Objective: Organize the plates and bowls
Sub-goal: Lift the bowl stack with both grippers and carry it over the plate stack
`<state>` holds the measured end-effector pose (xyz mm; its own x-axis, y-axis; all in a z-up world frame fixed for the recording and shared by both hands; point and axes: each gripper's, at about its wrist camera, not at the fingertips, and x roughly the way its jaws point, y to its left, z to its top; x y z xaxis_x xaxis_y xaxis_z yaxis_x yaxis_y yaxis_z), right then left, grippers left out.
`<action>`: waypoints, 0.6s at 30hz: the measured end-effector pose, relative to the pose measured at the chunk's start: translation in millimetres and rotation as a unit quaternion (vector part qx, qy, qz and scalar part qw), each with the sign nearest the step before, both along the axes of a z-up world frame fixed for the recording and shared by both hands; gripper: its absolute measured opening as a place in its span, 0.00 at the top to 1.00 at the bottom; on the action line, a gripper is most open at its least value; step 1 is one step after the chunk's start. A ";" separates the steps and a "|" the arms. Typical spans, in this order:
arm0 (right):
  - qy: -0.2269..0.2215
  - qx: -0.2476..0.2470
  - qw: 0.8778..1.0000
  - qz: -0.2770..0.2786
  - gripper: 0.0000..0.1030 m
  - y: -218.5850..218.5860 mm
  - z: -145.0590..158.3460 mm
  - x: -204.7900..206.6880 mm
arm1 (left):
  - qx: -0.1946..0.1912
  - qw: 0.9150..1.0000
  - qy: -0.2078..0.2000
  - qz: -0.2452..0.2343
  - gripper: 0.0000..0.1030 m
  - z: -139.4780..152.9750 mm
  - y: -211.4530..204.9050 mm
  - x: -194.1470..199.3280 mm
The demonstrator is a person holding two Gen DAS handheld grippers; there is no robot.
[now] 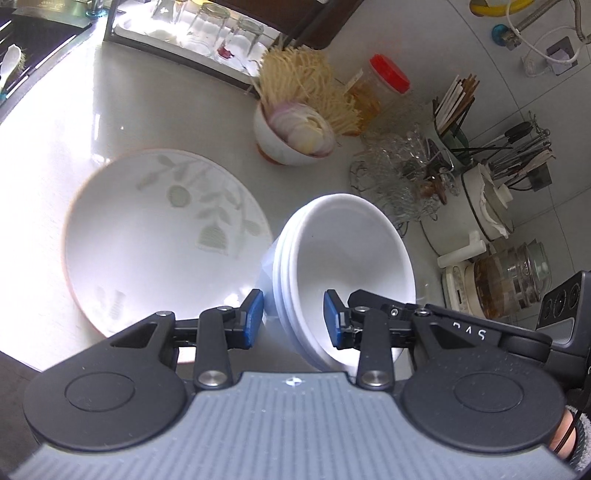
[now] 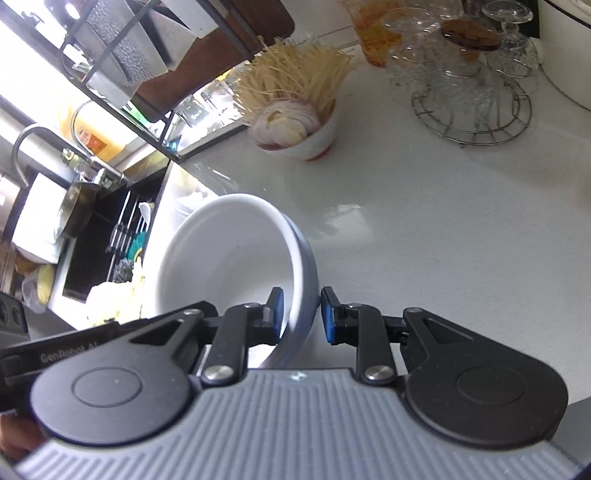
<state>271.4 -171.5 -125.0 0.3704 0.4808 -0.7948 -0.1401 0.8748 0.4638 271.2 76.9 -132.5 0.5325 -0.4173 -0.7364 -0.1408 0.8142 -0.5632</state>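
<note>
In the left wrist view, a stack of white bowls (image 1: 347,258) is tilted above the white counter, with its rim between the blue pads of my left gripper (image 1: 294,319). A large white plate (image 1: 147,236) with a green leaf pattern lies flat just left of it. In the right wrist view, my right gripper (image 2: 299,317) straddles the rim of the same white bowl stack (image 2: 229,258); one pad is inside and one outside, with a small gap showing at the outer pad. Both grippers hold the stack from opposite sides.
A small bowl of sliced onion and noodles (image 1: 295,133) stands behind the stack. A wire basket of glassware (image 1: 399,184), utensil holders (image 1: 454,122), a red-lidded jar (image 1: 384,85) and a glass kettle (image 1: 506,280) crowd the right. A glass rack (image 1: 207,33) is at the back, the sink (image 2: 99,251) far left.
</note>
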 end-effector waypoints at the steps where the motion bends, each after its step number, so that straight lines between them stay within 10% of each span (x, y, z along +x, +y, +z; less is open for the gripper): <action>1: -0.005 -0.002 1.000 -0.002 0.76 6.9 0.6 -0.5 | 0.001 1.000 -0.001 -0.002 0.61 -1.3 5.1 0.5; 18: 0.000 -0.010 0.999 -0.037 0.76 92.1 -30.8 4.2 | 0.010 1.000 0.013 -0.023 0.61 -41.0 85.3 22.9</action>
